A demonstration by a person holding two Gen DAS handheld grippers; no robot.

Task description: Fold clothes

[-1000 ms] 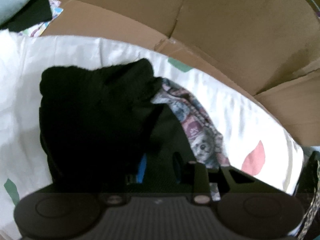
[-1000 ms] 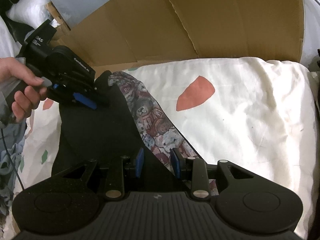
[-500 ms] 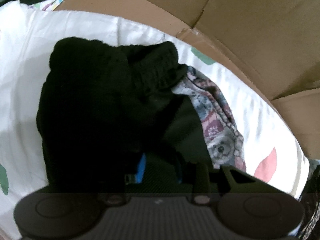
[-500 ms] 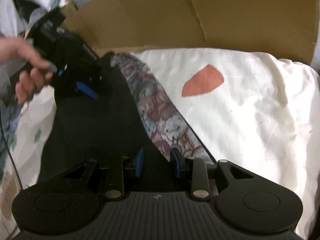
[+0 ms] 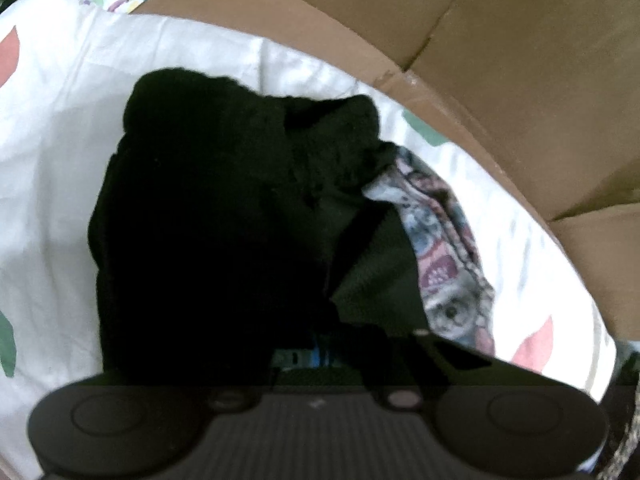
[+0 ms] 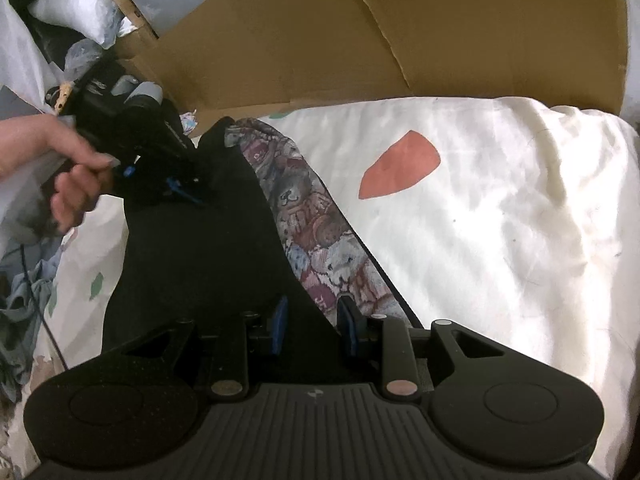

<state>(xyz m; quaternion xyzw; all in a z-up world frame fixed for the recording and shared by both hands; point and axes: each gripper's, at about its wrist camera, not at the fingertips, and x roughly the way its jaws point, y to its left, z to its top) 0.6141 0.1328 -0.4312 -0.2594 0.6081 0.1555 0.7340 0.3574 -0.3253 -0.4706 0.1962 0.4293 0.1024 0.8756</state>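
Gripping black garment (image 6: 192, 264), both tools.

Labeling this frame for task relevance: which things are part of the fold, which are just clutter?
In the job:
black garment
its bear-print lining
left gripper
right gripper
white sheet

Lying about:
cardboard
plastic bag
grey-blue clothes

Black garment (image 6: 192, 264), bear-print lining exposed
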